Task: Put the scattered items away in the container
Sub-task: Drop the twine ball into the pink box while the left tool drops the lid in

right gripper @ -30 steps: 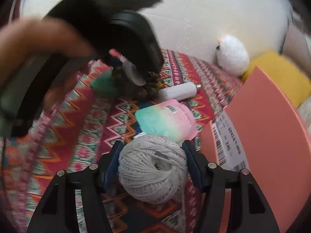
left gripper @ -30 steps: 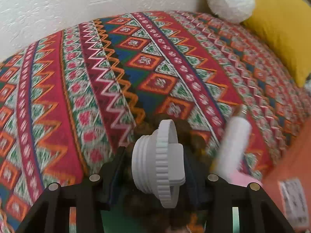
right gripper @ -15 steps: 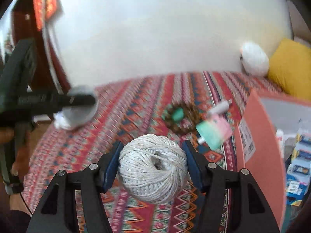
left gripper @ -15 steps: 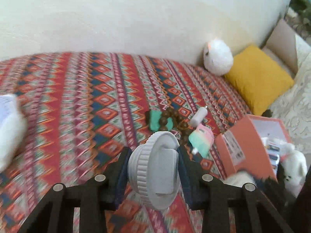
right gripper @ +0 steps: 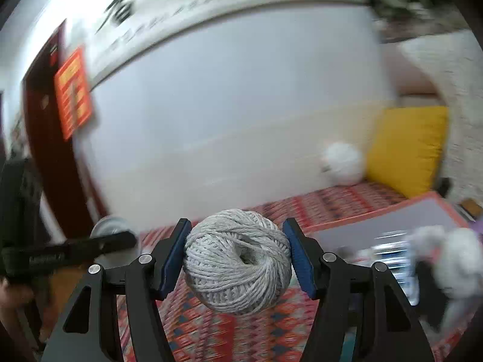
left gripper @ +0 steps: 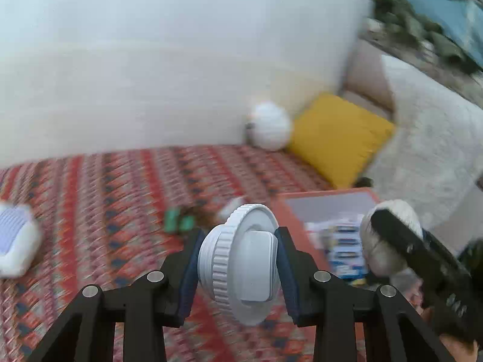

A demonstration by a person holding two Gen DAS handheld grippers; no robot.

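Observation:
My left gripper (left gripper: pixel 237 267) is shut on a white ribbed plastic plug (left gripper: pixel 241 271), held high above the patterned bedspread (left gripper: pixel 105 205). My right gripper (right gripper: pixel 237 259) is shut on a ball of pale twine (right gripper: pixel 237 261). The orange container (left gripper: pixel 329 200) lies open to the right, with blue and white packets (left gripper: pixel 344 250) inside. In the left wrist view the right gripper with its twine ball (left gripper: pixel 389 235) hovers by the container. A green item with brown beads (left gripper: pixel 179 223) and a white tube (left gripper: pixel 231 206) lie blurred on the bedspread.
A white plush toy (left gripper: pixel 268 126) and a yellow cushion (left gripper: pixel 338 135) rest against the white wall. A white padded object (left gripper: pixel 15 241) lies at the left. White fluffy stuff (right gripper: pixel 446 256) sits in the container (right gripper: pixel 392 211). A dark red door (right gripper: pixel 45 138) stands far left.
Both grippers have lifted and swung right toward the orange container, each keeping hold of its item. The view is now higher and blurred by motion.

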